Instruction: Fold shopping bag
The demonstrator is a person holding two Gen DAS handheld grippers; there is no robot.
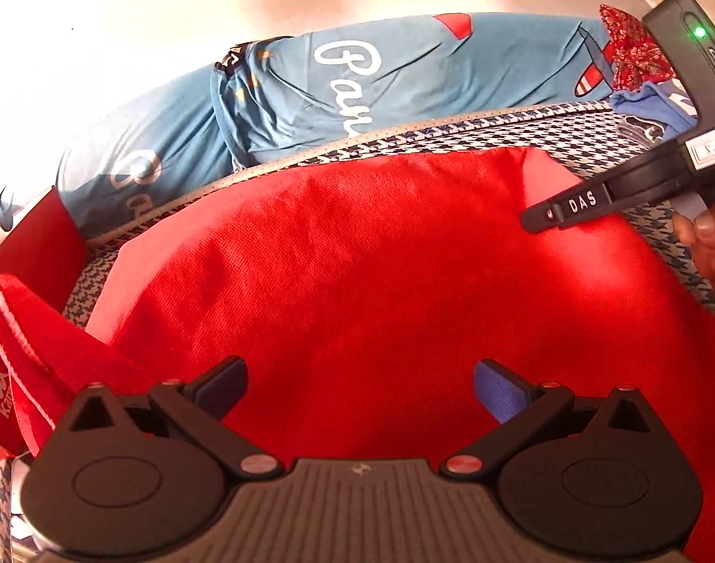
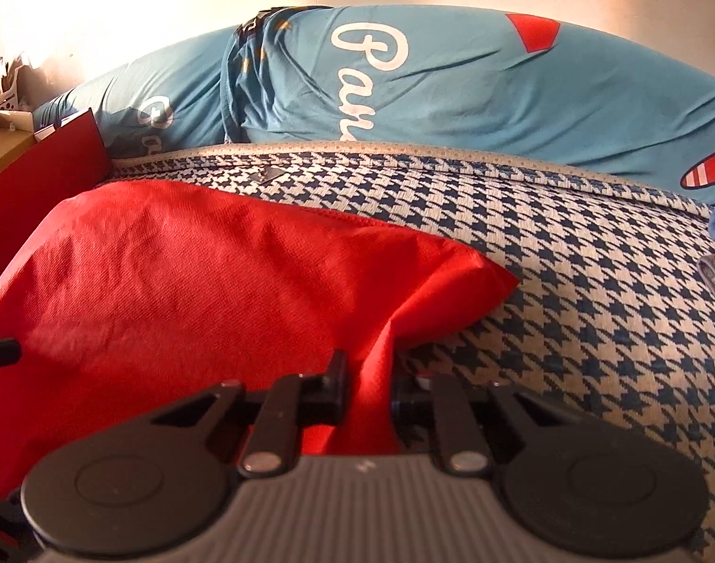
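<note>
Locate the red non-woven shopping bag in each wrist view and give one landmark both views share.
Left wrist view: the red non-woven shopping bag fills the centre, spreading towards the bottom and right.
Right wrist view: the bag lies centre-left, its lower edge pinched in the right tongs.
Shared landmark: the blue pillow with white script lettering behind the blue-and-white houndstooth cover.

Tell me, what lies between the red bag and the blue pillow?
A bare strip of checked blanket separates the red bag from the blue pillow, clearest in the right wrist view.
</note>
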